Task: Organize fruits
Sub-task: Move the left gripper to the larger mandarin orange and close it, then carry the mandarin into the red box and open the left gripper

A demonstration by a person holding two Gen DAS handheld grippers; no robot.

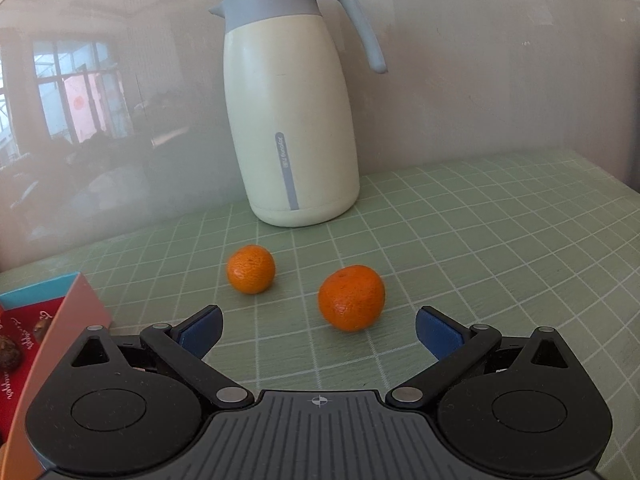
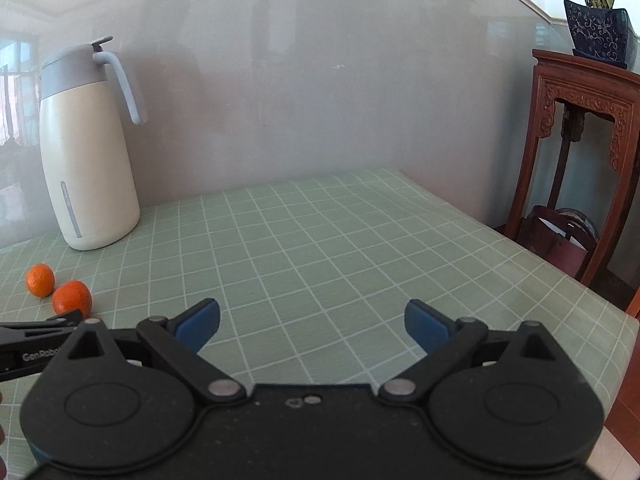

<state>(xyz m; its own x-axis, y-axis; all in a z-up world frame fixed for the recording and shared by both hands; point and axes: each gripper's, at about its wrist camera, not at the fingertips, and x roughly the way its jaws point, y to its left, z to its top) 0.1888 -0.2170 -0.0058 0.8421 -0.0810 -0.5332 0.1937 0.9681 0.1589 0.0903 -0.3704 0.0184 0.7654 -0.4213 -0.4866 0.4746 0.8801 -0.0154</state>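
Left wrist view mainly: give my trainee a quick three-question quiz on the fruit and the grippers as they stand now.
1. True or false: the left gripper is shut on an orange.
2. Multiple choice: the nearer orange lies (A) inside the box, (B) on the green checked tablecloth just ahead of the left gripper, (C) on top of the jug.
3. Fill in: behind the farther orange stands a cream ______ with a grey lid.

Key
1. False: its jaws stand wide open and empty, as do those of the right gripper.
2. B
3. jug
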